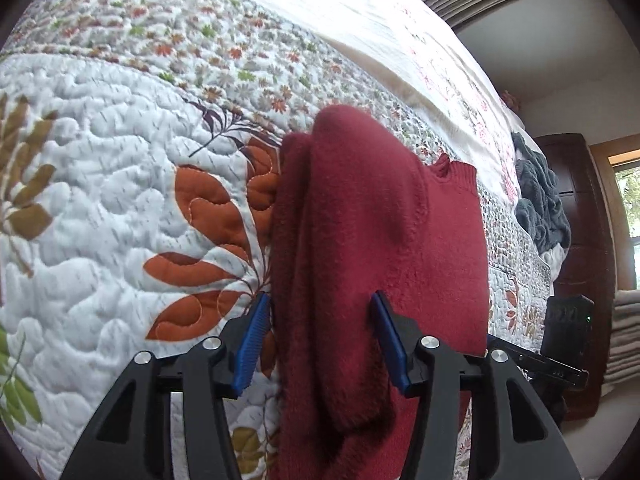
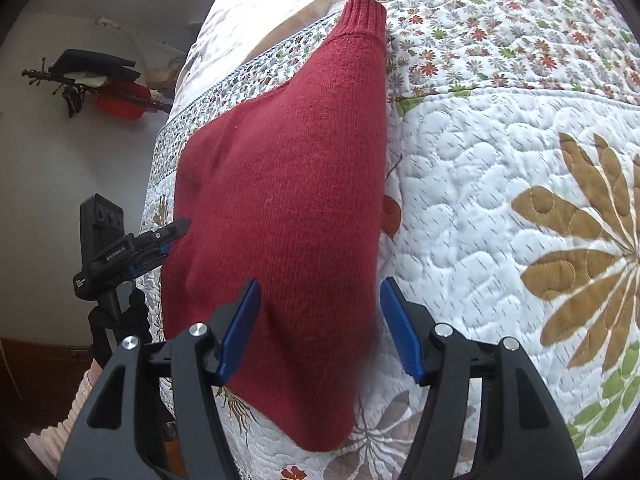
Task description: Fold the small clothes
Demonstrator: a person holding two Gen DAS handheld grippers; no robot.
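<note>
The only legible writing is white lettering reading roughly "GenRobot.AI" on the left gripper (image 2: pixel 170 240) seen from the right wrist; smaller print below it is too tiny to read. A dark red knit sweater (image 2: pixel 288 184) lies on a white floral quilt (image 2: pixel 480 184) covering a bed, a grey blanket (image 1: pixel 538 196) bunched near dark wooden furniture (image 1: pixel 580 240). Both the left gripper (image 1: pixel 318 338) and right gripper (image 2: pixel 320 330) hold their blue fingers wide apart over the sweater, gripping nothing.

Dark red knitted sweater (image 2: pixel 288 208); white quilted bedspread (image 2: pixel 480 184) printed with rust, tan and green leaves; blue ribbed gripper pads (image 1: pixel 254 342).
</note>
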